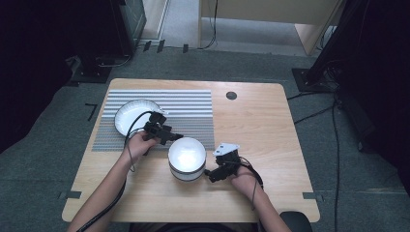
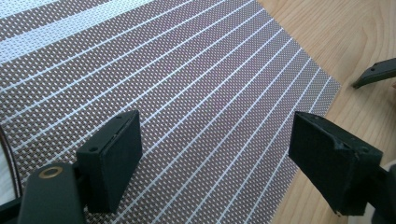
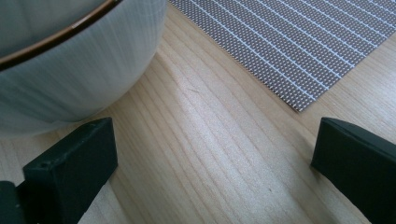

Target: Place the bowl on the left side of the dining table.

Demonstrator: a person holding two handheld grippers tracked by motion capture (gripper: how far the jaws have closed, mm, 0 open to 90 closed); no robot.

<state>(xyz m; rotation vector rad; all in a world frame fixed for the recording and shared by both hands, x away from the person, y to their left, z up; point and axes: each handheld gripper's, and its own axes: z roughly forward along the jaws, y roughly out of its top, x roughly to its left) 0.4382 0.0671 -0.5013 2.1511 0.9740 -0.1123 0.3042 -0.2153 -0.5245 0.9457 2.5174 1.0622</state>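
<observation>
A white bowl (image 1: 186, 157) with a dark rim stands on the wooden table (image 1: 261, 125), just off the front right corner of the striped placemat (image 1: 188, 108). A white plate (image 1: 133, 116) lies on the mat's left part. My left gripper (image 1: 170, 137) hovers open over the mat between plate and bowl; its jaws frame bare mat (image 2: 205, 93). My right gripper (image 1: 211, 175) is open just right of the bowl, low over the wood. The bowl's side (image 3: 70, 79) fills the upper left of the right gripper view, beside the left jaw, with the mat corner (image 3: 299, 56) beyond.
A small dark round disc (image 1: 231, 95) sits in the table near the back edge. Bare wood spreads to the right of the mat. Cables trail from both grippers toward the person's forearms. Dark stands and cables stand on the floor around the table.
</observation>
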